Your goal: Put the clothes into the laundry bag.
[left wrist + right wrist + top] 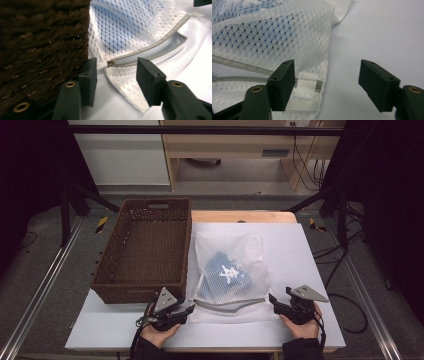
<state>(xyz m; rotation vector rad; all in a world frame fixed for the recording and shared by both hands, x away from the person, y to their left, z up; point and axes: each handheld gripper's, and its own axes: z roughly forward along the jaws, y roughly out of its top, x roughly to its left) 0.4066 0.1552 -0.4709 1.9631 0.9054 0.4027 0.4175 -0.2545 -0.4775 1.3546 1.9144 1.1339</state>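
White mesh laundry bag (231,270) is lying on the white table (300,260), holding a blue garment (225,275) bearing an unreadable white mark. Wicker basket (145,250) is sitting alongside. Left gripper (189,310) and right gripper (272,299) are standing open at the bag's zipper (150,48) corners.

Left tool (187,310): matte black body, a grey three-cornered plate on top at its 11 o'clock, brass-ringed screw holes below blocky black pads (89,75). Right tool (272,299): same build, grey plate at 2 o'clock. Dark sleeves, black cables trailing.
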